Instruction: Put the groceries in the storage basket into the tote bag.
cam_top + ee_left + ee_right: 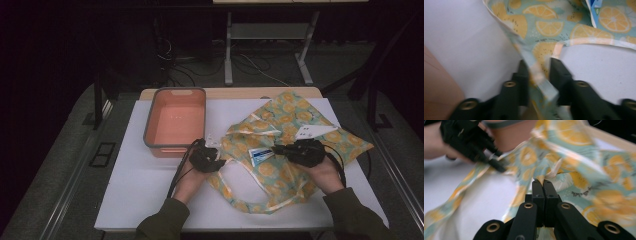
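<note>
A white rectangular worktop [150,195] fills the middle of the high view, with dark floor around it. Across its right half lies a crumpled pale-green fabric tote bag printed with orange citrus slices [290,125], its cream-edged strap looping down toward the lower centre of the frame. At the upper left of the worktop stands an orange plastic bin with a grey rim [174,120], apart from the bag. On the bag's upper right part rests a white flat card or packet [314,132], and near its centre a small blue-and-white packet [261,155]. The left gripper [212,150], held in a hand coming from the lower left, sits just below the bin at the bag's left edge; in the left gripper view its fingers [524,72] are clenched on a fold of the bag's fabric and cream strap [541,75]. The right gripper [280,149] lies over the bag's middle right, pointing left; in the right gripper view its fingers [537,192] are pressed together, and whether cloth is pinched between them I cannot tell.
</note>
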`<state>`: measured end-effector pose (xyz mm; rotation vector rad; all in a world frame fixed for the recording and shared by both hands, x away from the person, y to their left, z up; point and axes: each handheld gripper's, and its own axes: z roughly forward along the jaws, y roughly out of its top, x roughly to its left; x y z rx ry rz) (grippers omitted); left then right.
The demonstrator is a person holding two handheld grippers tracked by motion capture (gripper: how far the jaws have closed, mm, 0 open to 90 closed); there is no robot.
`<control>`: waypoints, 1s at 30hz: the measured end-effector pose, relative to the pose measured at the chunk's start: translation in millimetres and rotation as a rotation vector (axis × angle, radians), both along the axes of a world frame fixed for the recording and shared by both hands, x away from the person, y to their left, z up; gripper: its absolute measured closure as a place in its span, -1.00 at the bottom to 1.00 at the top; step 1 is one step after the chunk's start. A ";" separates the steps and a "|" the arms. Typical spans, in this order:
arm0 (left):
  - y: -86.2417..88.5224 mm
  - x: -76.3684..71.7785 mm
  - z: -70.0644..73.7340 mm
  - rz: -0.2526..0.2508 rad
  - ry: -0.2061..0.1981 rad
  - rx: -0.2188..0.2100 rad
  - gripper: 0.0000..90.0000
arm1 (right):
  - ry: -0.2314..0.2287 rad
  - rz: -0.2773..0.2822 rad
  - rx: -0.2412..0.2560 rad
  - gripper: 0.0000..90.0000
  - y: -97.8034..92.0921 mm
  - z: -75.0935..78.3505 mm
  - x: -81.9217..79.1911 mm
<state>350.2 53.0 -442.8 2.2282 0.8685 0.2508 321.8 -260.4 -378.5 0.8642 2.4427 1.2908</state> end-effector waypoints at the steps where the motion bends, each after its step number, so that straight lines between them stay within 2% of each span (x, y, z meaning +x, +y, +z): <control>1: 1.0 -0.1 0.7 -0.002 0.000 -0.018 0.81 | 0.007 0.012 -0.010 0.99 3.7 -3.0 -1.5; 7: 7.4 -3.2 9.0 -0.004 -0.011 -0.080 0.93 | 0.090 0.075 -0.080 0.99 25.6 -31.4 -2.5; 10: 9.7 -4.9 12.0 -0.013 -0.019 -0.096 0.95 | 0.133 0.101 -0.105 0.98 34.0 -44.2 -1.8; 12: 10.6 -5.8 12.9 -0.012 -0.016 -0.102 0.96 | 0.148 0.106 -0.139 0.95 37.6 -50.8 -2.4; 14: 11.2 -6.0 12.5 -0.008 -0.017 -0.107 0.96 | 0.149 0.090 -0.139 0.77 37.0 -50.7 -4.8; 17: 11.9 -6.0 12.0 -0.006 -0.012 -0.110 0.96 | 0.101 0.064 -0.100 0.45 30.4 -35.3 -15.3; 19: 12.2 -5.6 11.6 -0.007 -0.010 -0.109 0.96 | 0.069 0.066 -0.075 0.39 25.4 -24.2 -27.5; 21: 12.1 -5.3 10.9 -0.008 -0.008 -0.109 0.97 | 0.068 0.080 -0.063 0.33 21.4 -20.1 -39.4; 26: 10.8 -5.7 10.7 -0.012 -0.005 -0.108 0.97 | 0.106 0.114 -0.109 0.18 20.6 -35.0 -60.0; 30: 10.8 -5.9 10.2 -0.010 -0.003 -0.107 0.97 | 0.136 0.110 -0.176 0.04 26.6 -53.2 -60.3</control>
